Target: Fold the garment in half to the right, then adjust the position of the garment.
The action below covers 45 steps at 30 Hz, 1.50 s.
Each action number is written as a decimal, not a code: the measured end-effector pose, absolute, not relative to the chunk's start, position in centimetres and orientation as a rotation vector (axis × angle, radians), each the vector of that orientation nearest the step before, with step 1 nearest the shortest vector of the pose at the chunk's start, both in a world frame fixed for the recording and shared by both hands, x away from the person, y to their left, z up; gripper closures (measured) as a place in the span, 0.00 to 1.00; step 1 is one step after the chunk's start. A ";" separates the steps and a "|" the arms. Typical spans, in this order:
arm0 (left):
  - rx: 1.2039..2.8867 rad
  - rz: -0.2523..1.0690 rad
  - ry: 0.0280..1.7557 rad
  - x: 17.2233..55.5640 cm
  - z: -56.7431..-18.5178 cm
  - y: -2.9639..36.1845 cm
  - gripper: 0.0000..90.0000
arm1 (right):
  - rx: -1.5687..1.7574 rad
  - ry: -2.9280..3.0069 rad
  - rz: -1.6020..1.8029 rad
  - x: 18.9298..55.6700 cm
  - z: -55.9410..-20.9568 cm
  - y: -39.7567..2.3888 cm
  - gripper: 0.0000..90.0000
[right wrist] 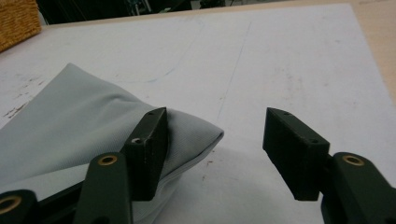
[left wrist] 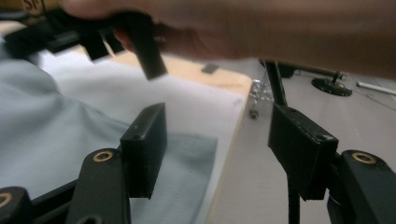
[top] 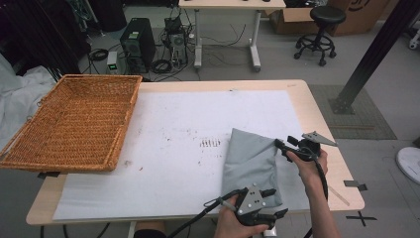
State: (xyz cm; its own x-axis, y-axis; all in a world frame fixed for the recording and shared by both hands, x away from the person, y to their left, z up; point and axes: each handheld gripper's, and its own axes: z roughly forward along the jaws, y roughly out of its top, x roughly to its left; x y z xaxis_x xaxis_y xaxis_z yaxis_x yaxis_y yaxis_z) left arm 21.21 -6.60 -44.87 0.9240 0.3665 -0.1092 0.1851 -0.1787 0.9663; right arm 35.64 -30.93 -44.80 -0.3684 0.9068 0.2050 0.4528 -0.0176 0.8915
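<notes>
A folded grey cloth (top: 252, 166) lies on the right half of the white sheet (top: 188, 114). My left gripper (top: 271, 202) hovers at the cloth's near right corner, by the table's front edge. In the left gripper view its jaws (left wrist: 217, 140) stand open, with the cloth (left wrist: 46, 135) under the left jaw and nothing pinched. My right gripper (top: 283, 145) sits at the cloth's far right corner. In the right gripper view it (right wrist: 215, 144) is open. The cloth's corner (right wrist: 196, 135) pokes past the left jaw into the gap, untouched by the other pad.
A large wicker basket (top: 74, 119) rests on the table's left side and overhangs its edge. The bare wooden table rim (top: 341, 168) runs close to the right of my right hand. A computer tower (top: 136, 42), a desk and a stool (top: 319, 29) stand on the floor beyond.
</notes>
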 end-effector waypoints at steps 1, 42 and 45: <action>1.739 0.183 0.418 21.3 -44.4 -6.0 0.42 | 1.412 1.802 1.384 35.5 -44.6 -31.0 0.40; 1.611 0.477 0.783 31.7 -39.5 13.7 0.11 | 1.225 1.639 1.627 30.7 -42.1 -30.1 0.02; 1.634 0.438 0.809 32.5 -40.4 12.5 0.12 | 1.226 1.642 1.621 30.6 -42.2 -30.1 0.03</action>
State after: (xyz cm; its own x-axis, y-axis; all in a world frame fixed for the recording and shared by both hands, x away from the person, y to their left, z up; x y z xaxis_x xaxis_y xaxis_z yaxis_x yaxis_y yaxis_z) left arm 32.49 12.55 -40.39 0.6870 0.7117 -0.1469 0.2655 -0.0576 0.9624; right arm 30.59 -30.14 -42.25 -0.4534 0.8623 0.2253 0.2365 -0.1273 0.9633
